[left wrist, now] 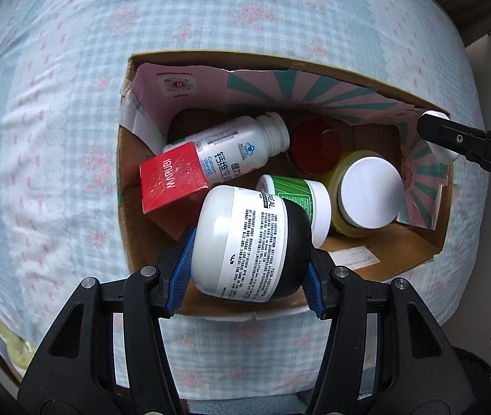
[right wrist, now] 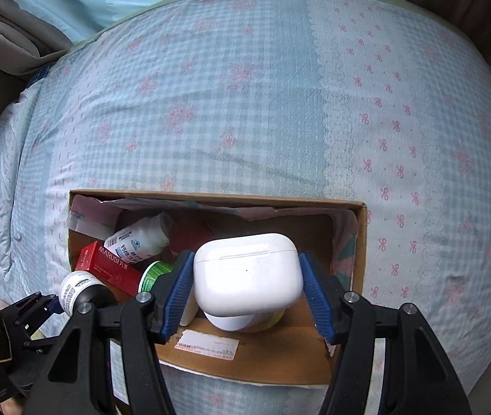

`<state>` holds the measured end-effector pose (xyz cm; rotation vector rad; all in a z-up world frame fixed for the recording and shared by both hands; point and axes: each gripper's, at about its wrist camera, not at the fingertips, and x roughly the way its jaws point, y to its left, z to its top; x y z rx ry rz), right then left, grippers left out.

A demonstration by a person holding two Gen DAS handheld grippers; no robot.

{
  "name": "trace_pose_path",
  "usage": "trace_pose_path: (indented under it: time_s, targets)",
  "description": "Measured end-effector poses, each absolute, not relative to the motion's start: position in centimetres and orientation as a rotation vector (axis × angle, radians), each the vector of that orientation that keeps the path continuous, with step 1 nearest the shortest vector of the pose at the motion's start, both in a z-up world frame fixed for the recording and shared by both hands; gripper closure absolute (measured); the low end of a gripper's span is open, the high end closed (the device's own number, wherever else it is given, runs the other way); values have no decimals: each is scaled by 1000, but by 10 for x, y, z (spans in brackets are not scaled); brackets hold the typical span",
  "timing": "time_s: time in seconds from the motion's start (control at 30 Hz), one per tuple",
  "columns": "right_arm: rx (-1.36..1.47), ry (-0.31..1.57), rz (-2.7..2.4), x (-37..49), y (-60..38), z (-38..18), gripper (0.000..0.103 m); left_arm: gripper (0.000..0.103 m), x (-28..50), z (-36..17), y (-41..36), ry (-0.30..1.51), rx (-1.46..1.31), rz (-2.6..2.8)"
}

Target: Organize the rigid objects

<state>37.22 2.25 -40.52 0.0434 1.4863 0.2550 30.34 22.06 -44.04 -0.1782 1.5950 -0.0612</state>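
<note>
The left hand-held gripper point(left wrist: 247, 269) is clamped on a white plastic jar with a black cap and a printed label point(left wrist: 245, 245), its blue ribbed pads pressing the jar's two ends. The jar hangs sideways over the 6 o'clock edge of an open brown cardboard box point(left wrist: 418, 249), which sits on a bed covered in a pale blue checked sheet with pink bows point(left wrist: 55, 121).

Inside the box, seen from the left wrist, a red rectangular carton marked MARUBI point(left wrist: 173, 180) lies at 9 o'clock, leaning on a white plastic bottle with no cap point(left wrist: 235, 141) that lies on its side toward 11 o'clock. A translucent red round piece point(left wrist: 314, 147) sits at 12 o'clock. A green-labelled tub with a white rim point(left wrist: 300, 200) lies near the centre, touching the held jar from behind, and a yellow-sided container with a round white lid point(left wrist: 370, 192) stands at 3 o'clock.

The right hand-held gripper point(right wrist: 247, 276) grips a smooth white rounded earbud case point(right wrist: 247, 276) between its blue pads, above the box's 3 o'clock half, over the white-lidded container. A white shipping label point(right wrist: 207, 344) is stuck to the box floor at 6 o'clock.
</note>
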Motion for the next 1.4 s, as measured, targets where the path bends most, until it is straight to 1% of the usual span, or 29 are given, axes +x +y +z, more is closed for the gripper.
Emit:
trace_pose_path:
  time_s: [0.2,0.47,0.5,0.53,0.57,0.6,0.63,0.67,0.73,0.87,1.03,1.23,1.4]
  targets:
    - [58,1555,244,390,25,-438,46,52,319,-459,213,1635,-183,-70]
    - [133,1607,229,392,23,-460,46,51,331,-453,212,1634,-188,-68]
    - [144,1605,225,392,24,-460,46,41,334,-449,212,1626,-186,-66]
    - [156,1605,221,393,24,-460,46,9,338,-443,212,1612,-179,-61]
    - [168,1609,220,393,23,-459,45,1,340,-436,212,1584,-173,-58]
    - [182,1613,223,393,23,-458,35,0,341,-431,212,1561,-171,-61]
    - [192,1621,228,393,23,-458,10,0,342,-428,212,1555,-169,-67]
    - [199,1619,234,392,22,-456,1,0,343,-427,212,1558,-169,-73]
    - [198,1587,224,390,20,-448,0,0,342,-427,213,1558,-168,-78]
    - [189,1594,216,383,16,-443,0,0,337,-422,213,1555,-172,-84]
    - [203,1570,217,374,13,-429,0,0,327,-401,211,1530,-163,-86]
    - [205,1511,231,360,10,-395,0,0,313,-365,208,1464,-164,-83]
    - [188,1445,239,341,2,-350,0,0,295,-326,201,1391,-132,-84]
